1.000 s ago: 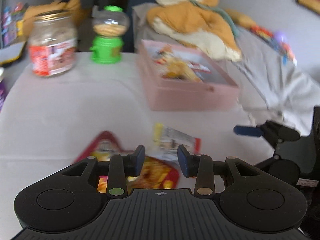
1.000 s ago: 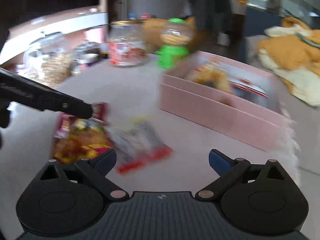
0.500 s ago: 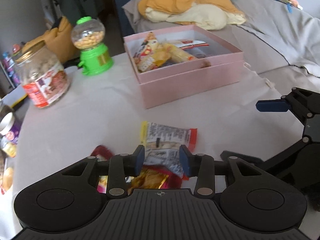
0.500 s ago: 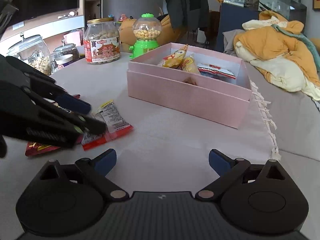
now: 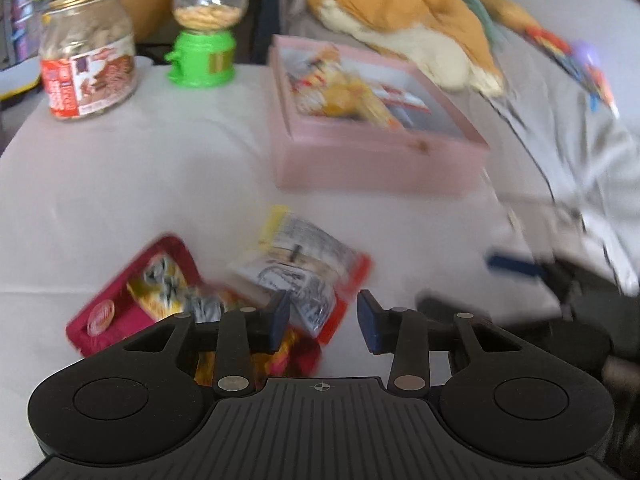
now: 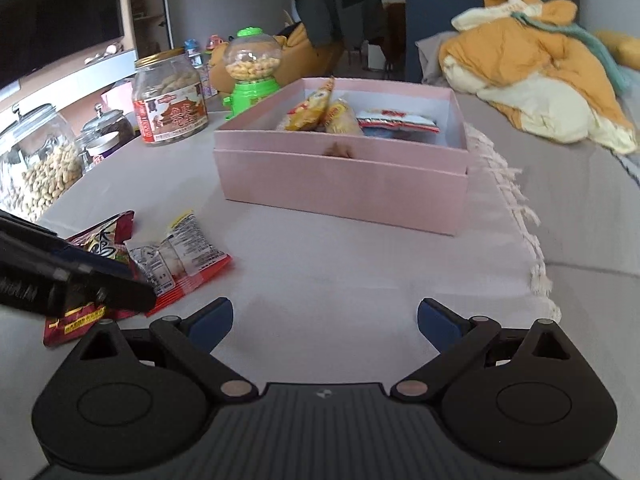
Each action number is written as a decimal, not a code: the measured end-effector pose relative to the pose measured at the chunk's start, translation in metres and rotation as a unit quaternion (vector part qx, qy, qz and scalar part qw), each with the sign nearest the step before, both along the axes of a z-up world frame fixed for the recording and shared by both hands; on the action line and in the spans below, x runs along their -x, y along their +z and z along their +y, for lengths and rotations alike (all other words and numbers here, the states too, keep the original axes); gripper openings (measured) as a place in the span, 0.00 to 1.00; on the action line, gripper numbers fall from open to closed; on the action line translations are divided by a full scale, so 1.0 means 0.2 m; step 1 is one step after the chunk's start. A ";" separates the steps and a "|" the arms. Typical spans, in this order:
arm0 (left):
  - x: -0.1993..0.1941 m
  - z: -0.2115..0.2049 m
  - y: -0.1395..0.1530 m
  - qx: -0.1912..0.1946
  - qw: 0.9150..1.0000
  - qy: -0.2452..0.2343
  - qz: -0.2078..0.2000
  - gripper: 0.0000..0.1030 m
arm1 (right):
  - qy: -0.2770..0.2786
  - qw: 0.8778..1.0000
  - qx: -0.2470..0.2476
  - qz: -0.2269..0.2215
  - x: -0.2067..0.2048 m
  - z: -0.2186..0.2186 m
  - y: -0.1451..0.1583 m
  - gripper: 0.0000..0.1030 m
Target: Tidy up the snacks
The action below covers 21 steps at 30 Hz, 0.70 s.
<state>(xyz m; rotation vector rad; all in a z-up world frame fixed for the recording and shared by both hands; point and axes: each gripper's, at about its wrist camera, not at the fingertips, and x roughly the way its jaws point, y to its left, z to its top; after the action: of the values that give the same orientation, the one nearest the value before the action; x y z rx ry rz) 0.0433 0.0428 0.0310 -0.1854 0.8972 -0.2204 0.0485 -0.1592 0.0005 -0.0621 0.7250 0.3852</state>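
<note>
The left gripper [image 5: 323,316] has dropped in over the two loose snacks on the table [image 6: 340,264], and its fingers [image 5: 279,316] have just narrowed a little. They stand a small gap apart with nothing pinched. The clear packet with red ends [image 5: 308,272] lies just ahead of them, its near corner between and slightly below the tips. The red bag [image 5: 136,288] sits under and outside the left-hand finger. This view is smeared by motion, so whether a pad already brushes the clear packet is hard to say.

The right gripper [image 6: 324,320] holds its fingers wide apart over bare cloth, nothing between them. The pink box [image 6: 344,184], already holding several packets, stands well ahead of its fingers, and both loose snacks lie off to their left.

Half a second ago the clear packet sat squarely between the left tips; now it is skewed toward the left-hand one. The pick looks about to begin, probably needing a slight re-centring before the fingers close.
</note>
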 end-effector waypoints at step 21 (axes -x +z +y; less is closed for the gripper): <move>-0.25 -0.37 -0.06 -0.118 0.989 -0.087 -0.028 0.64 | -0.017 0.999 0.027 0.009 -0.01 0.02 -0.03 0.97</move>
<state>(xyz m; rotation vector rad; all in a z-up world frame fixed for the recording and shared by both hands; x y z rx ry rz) 0.0924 -0.0317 0.0196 0.1198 0.8771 -0.2784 0.0509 -0.1543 -0.0060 -0.0968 0.7527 0.3335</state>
